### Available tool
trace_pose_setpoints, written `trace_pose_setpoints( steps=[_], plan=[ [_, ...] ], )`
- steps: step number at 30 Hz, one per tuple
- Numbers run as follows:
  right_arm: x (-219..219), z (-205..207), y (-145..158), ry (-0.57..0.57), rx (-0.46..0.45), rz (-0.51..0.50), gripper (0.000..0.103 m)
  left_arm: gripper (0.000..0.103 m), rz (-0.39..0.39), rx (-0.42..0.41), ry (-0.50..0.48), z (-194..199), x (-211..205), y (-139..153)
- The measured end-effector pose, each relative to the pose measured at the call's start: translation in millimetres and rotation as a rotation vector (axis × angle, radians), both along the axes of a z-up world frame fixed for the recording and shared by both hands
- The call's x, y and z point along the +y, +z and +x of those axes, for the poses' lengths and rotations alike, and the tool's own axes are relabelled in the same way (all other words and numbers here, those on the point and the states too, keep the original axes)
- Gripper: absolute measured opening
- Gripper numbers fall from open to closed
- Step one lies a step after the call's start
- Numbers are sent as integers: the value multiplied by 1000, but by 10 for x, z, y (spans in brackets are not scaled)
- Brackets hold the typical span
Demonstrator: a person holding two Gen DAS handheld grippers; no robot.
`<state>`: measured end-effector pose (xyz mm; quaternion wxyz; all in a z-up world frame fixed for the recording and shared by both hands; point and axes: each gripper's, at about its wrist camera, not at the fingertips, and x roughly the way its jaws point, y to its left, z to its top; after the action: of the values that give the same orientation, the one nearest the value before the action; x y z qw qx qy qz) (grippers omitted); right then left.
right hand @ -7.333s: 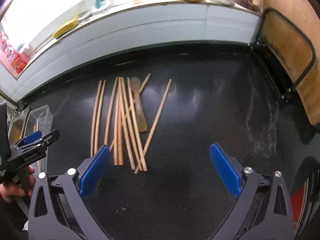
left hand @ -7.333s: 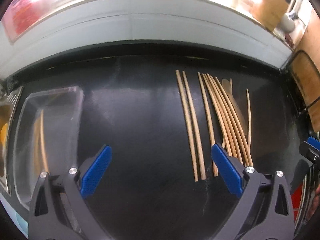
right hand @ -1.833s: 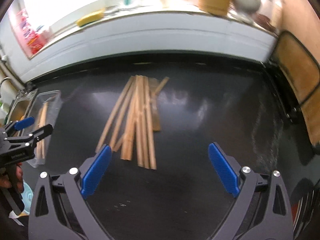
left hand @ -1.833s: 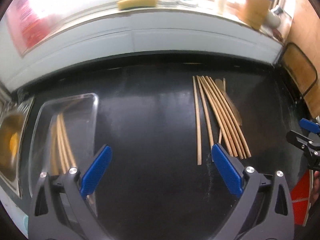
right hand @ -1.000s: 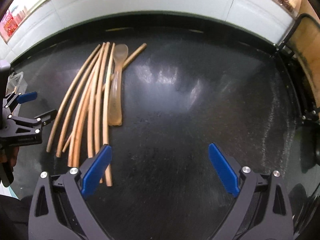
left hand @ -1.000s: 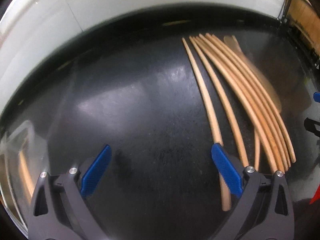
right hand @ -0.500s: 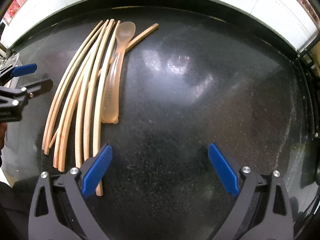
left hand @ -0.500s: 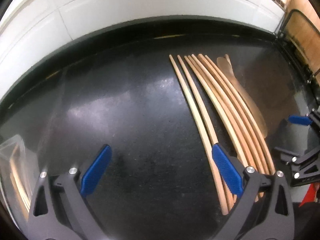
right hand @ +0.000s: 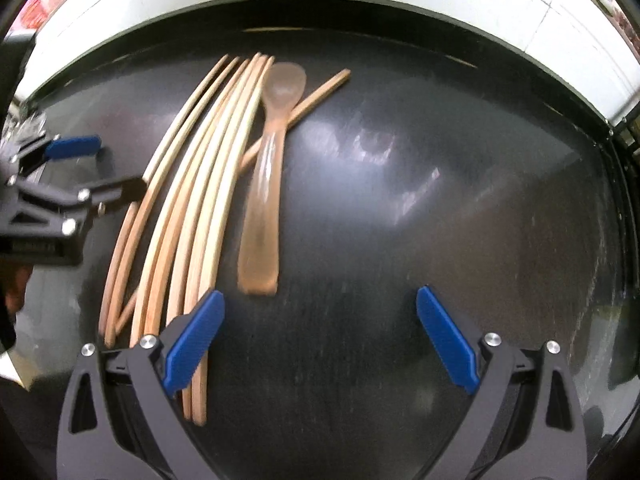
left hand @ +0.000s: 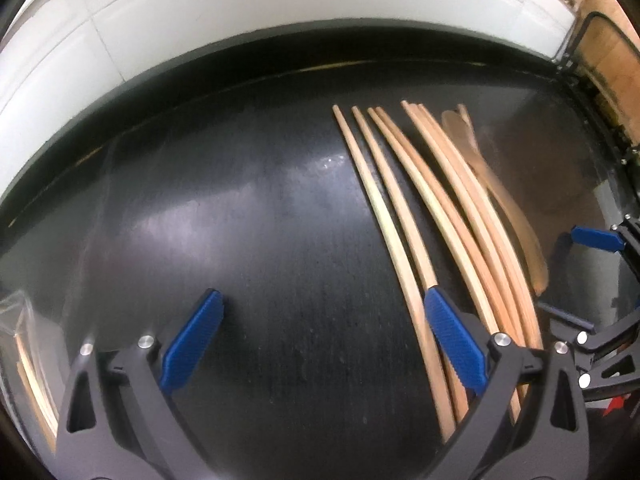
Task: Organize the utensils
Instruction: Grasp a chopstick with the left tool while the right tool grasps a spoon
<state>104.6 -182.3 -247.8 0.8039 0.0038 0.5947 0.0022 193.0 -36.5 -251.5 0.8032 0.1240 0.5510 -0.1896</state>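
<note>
- Black counter [right hand: 460,220] holds wooden chopsticks [right hand: 200,184], with a spoon [right hand: 266,184] just beside them.
- My left gripper [left hand: 320,344] and right gripper [right hand: 316,340] are both spread wide, holding nothing.
- Next, I think, I pinch one chopstick.

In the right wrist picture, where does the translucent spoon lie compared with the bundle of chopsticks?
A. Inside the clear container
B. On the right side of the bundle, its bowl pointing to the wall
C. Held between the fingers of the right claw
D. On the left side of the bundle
B: the spoon lies just right of the chopsticks, its bowl at the far end near the white wall, with the right claw open and empty.
</note>
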Motion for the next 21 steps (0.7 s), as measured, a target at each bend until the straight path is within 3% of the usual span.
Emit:
trace_pose_setpoints(
  steps=[5, 8, 14, 17, 18, 20, 21],
  plan=[
    [10, 231, -9, -34, -30, -1, 92, 98, 5, -59, -14, 41, -47, -44],
    [37, 336, 12, -36, -47, -1, 84, 98, 1, -67, -21, 75, -75, -37],
    [100, 443, 118, -2, -65, 9, 50, 95, -7, -82, -41, 84, -186, -32],
    [186, 426, 147, 31, -71, 24, 25, 80, -12, -95, -60, 49, -265, 1],
    [202, 425, 152, 33, -67, 29, 12, 72, -12, -99, -66, 22, -286, 22],
    [235, 435, 155, 24, -62, 30, 13, 57, -11, -96, -81, -11, -350, 57],
    [229, 445, 160, 17, -55, 42, 13, 38, -8, -96, -91, -19, -385, 71]
  ],
)
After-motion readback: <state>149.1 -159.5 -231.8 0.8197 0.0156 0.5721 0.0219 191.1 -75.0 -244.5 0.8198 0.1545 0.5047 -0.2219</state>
